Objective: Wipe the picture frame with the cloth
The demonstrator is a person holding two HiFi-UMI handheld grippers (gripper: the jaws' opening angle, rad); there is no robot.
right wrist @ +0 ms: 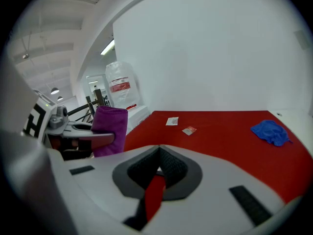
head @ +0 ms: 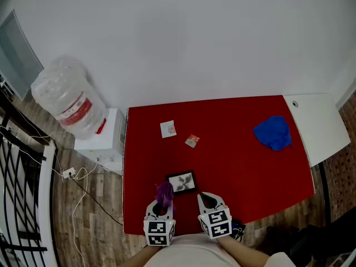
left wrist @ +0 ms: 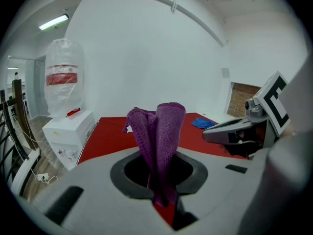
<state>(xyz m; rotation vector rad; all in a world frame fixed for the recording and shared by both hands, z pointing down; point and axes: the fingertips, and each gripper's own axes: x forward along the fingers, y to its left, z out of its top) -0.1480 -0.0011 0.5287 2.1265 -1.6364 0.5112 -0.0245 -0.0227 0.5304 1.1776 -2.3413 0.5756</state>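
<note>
A small black picture frame (head: pixel 182 182) lies flat on the red table (head: pixel 239 166) near its front edge. My left gripper (head: pixel 162 203) is shut on a purple cloth (head: pixel 164 192), just left of the frame and in front of it. In the left gripper view the cloth (left wrist: pixel 159 136) stands up folded between the jaws. My right gripper (head: pixel 207 198) hovers just right of the frame, its jaws together with nothing between them (right wrist: pixel 157 166). The frame is hidden in both gripper views.
A blue cloth (head: pixel 273 132) lies at the table's far right. Two small cards (head: pixel 168 128) (head: pixel 192 141) sit behind the frame. A white water dispenser with a bottle (head: pixel 69 102) stands left of the table. A white tabletop (head: pixel 314 124) adjoins on the right.
</note>
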